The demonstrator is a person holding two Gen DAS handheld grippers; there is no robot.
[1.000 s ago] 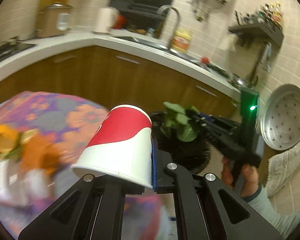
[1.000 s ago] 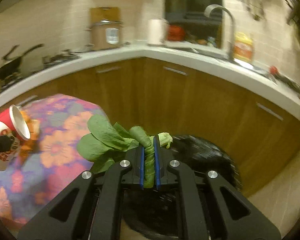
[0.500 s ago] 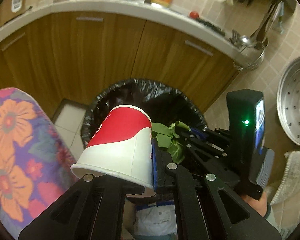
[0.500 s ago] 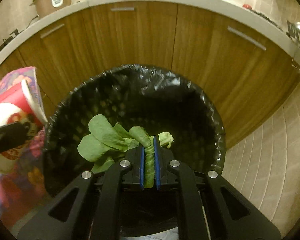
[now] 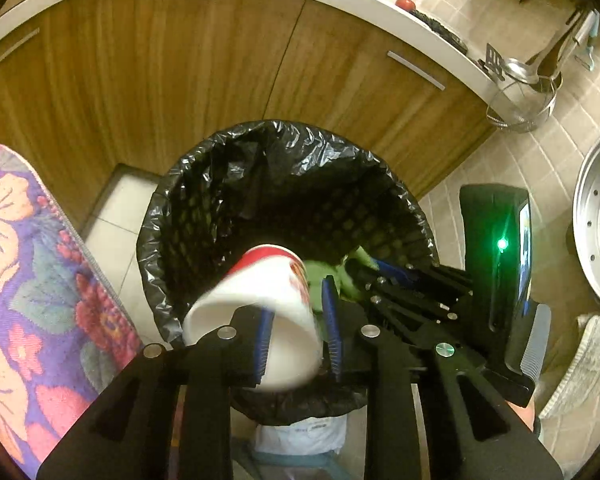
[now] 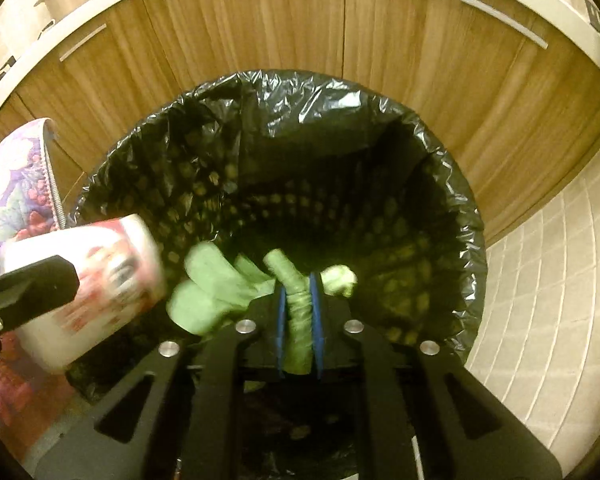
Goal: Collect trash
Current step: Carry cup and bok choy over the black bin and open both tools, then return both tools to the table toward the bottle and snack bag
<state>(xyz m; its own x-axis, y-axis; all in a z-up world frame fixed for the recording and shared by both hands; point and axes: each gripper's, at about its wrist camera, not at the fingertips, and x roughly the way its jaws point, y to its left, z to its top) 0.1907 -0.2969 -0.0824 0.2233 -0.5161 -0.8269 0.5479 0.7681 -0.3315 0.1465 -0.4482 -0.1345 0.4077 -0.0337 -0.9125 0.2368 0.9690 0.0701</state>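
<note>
Left wrist view: left gripper (image 5: 298, 330) opening, jaws apart, blurred red-and-white paper cup (image 5: 260, 316) tilting between them above the near rim of the black-lined bin (image 5: 284, 168).

Right wrist view: right gripper (image 6: 299, 320) opening, green vegetable stalk (image 6: 298, 312) lying between parting pads, leaves spilling leftward over the bin's mouth.

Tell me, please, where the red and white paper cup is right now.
In the left wrist view the red and white paper cup sits low at centre, between the opening jaws of the left tool, over the near rim of the black-lined bin, beside green leaves.
</note>
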